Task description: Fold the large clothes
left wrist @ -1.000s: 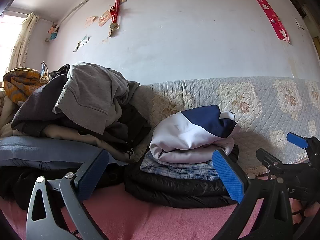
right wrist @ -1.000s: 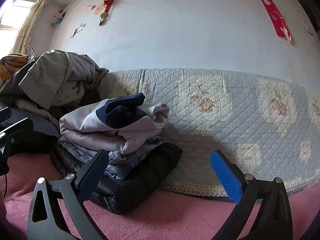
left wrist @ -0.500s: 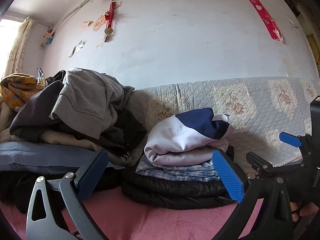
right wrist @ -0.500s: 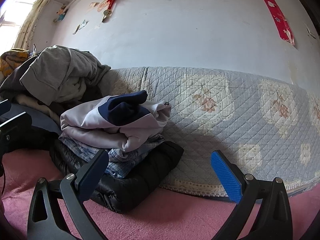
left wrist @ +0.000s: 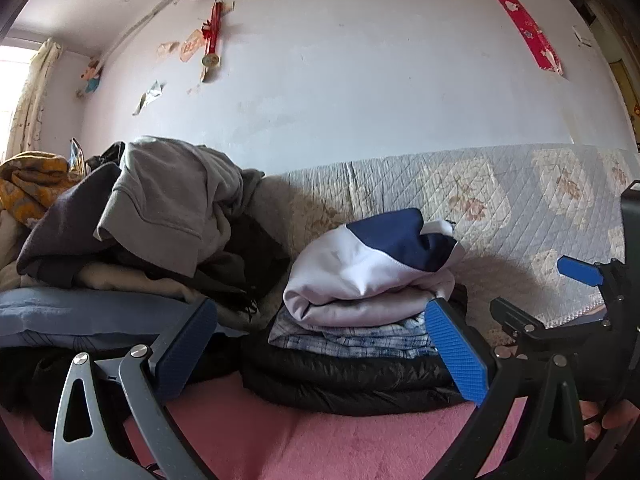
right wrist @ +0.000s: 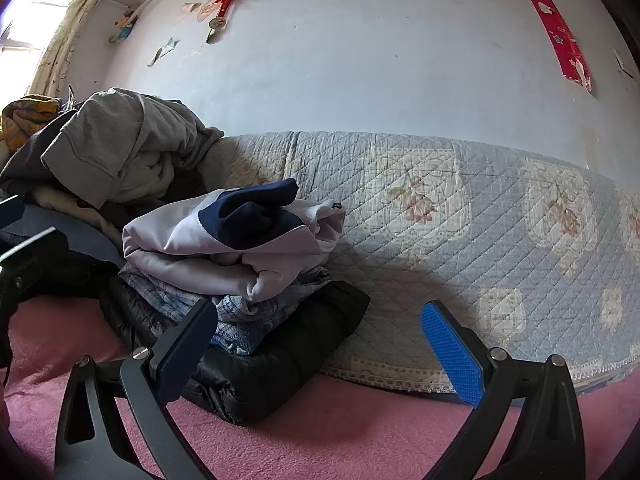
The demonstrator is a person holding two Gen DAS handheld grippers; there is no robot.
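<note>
A folded stack sits on the pink blanket (left wrist: 280,432): a white and navy jacket (left wrist: 368,264) (right wrist: 240,236) on top, a blue plaid garment (left wrist: 352,336) under it, a black puffer jacket (left wrist: 344,376) (right wrist: 280,360) at the bottom. To its left rises a heap of unfolded clothes with a grey sweatshirt (left wrist: 168,196) (right wrist: 116,148) on top. My left gripper (left wrist: 320,348) is open and empty, in front of the stack. My right gripper (right wrist: 320,344) is open and empty too, with the stack's right end behind its left finger. It also shows at the right edge of the left wrist view.
A quilted floral cover (right wrist: 460,232) runs along the white wall (left wrist: 360,80) behind the clothes. A blue pillow (left wrist: 72,312) lies under the heap. A yellow patterned blanket (left wrist: 32,184) and a curtained window (right wrist: 48,48) are far left. Pink blanket lies bare in front.
Both views have tilted slightly upward, so the clothes sit a little lower in frame. Both grippers stay open and empty.
</note>
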